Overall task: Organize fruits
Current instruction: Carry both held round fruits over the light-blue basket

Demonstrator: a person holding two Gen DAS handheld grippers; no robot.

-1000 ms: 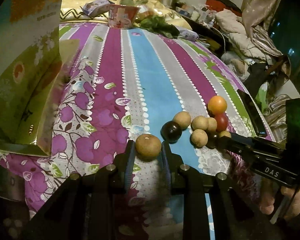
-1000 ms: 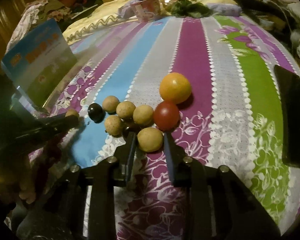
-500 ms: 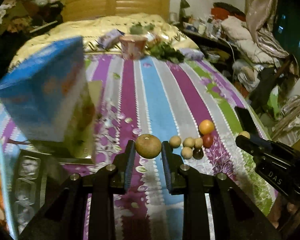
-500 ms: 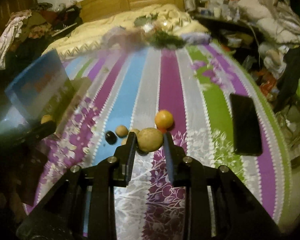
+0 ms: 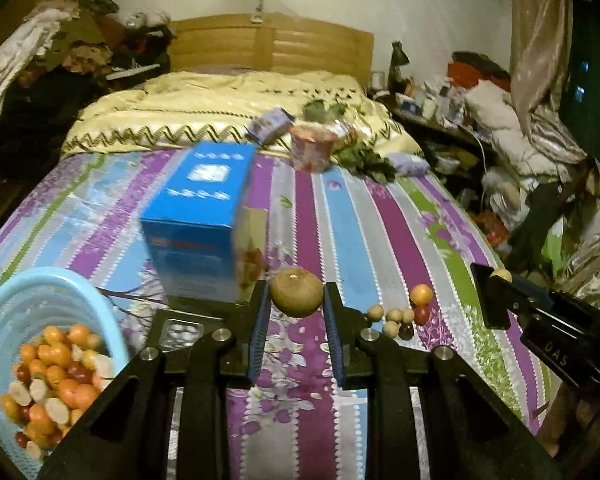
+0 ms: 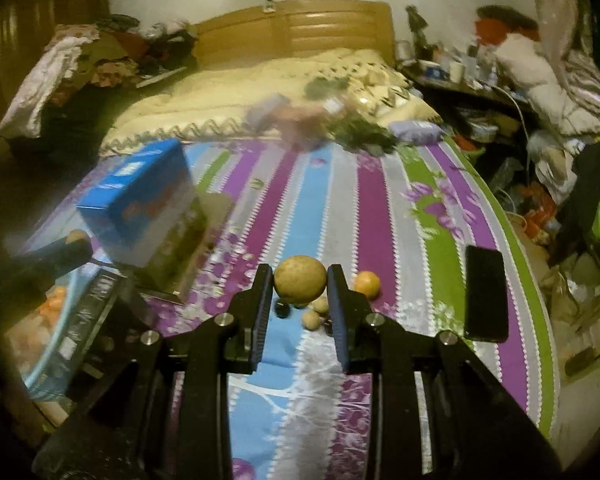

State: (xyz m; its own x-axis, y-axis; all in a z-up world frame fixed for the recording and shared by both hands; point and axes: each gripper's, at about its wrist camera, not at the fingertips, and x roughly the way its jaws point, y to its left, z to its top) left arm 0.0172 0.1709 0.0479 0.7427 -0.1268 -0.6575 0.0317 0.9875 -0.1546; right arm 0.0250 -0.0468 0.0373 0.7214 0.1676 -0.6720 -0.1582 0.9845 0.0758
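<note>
My left gripper (image 5: pixel 296 300) is shut on a round brown longan (image 5: pixel 297 291), held high above the striped bedspread. My right gripper (image 6: pixel 300 286) is shut on another tan longan (image 6: pixel 300 282), also lifted; it shows at the right of the left wrist view (image 5: pixel 500 275). Loose fruits remain on the spread: several small longans (image 5: pixel 394 316), an orange (image 5: pixel 421 294), a red fruit (image 5: pixel 421 314) and a dark one (image 5: pixel 406 331). The orange shows in the right wrist view (image 6: pixel 367 283). A light blue basket (image 5: pixel 28 292) at lower left holds many orange, red and pale fruits.
A blue box (image 5: pixel 200 216) stands on the spread left of centre, over a clear tray (image 5: pixel 180 330). A black phone (image 6: pixel 485 294) lies at the right edge. A cup (image 5: pixel 312 148), greens (image 5: pixel 364 158) and packets sit near the pillow end. Clutter lines the right side.
Both grippers have risen and pulled back from the fruit pile, each carrying a longan. The basket has come into the left wrist view.
</note>
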